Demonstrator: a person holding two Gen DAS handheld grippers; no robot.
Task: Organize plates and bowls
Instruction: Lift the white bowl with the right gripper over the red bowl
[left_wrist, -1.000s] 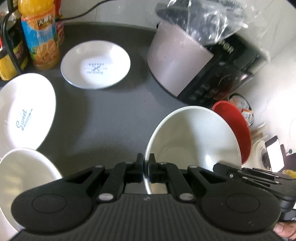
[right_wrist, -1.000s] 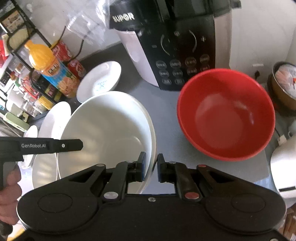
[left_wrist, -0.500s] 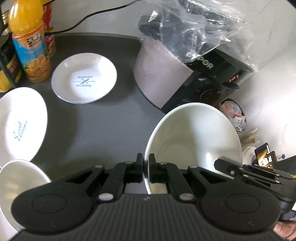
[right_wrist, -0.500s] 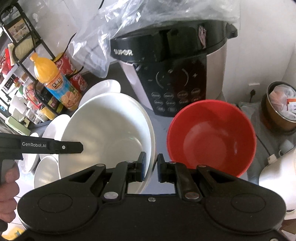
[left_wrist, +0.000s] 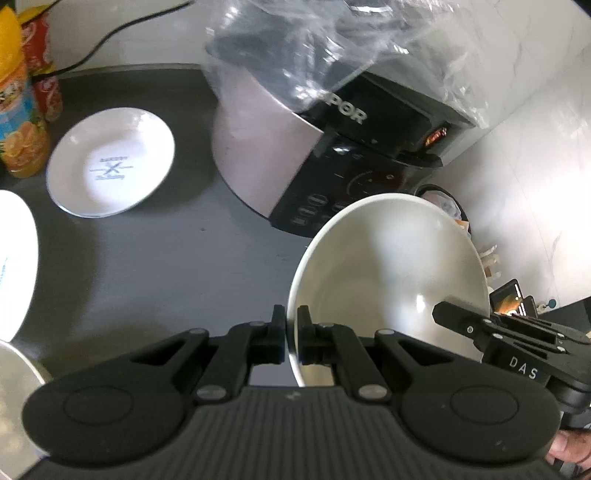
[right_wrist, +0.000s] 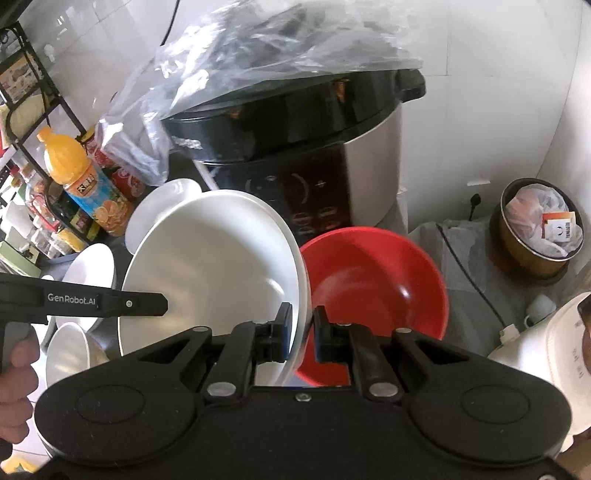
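A large white bowl (left_wrist: 388, 266) is held up by both grippers, tilted. My left gripper (left_wrist: 291, 334) is shut on its left rim. My right gripper (right_wrist: 302, 332) is shut on its right rim, and the bowl shows in that view too (right_wrist: 210, 266). A red bowl (right_wrist: 373, 280) stands on the counter right of the white bowl, in front of the cooker. A small white plate with blue print (left_wrist: 110, 160) lies at the back left. A larger white plate (left_wrist: 14, 266) and another white bowl (left_wrist: 14, 387) lie at the left edge.
A black and silver pressure cooker (right_wrist: 306, 147) with a clear plastic bag (right_wrist: 277, 48) on top stands behind the bowls. An orange juice bottle (right_wrist: 81, 181) and red cans (left_wrist: 40, 85) stand at the back left. A bin with rubbish (right_wrist: 539, 225) sits at the right.
Both grippers have lifted the white bowl up and back from the counter. The red bowl and cooker now sit lower and farther off in the right wrist view.
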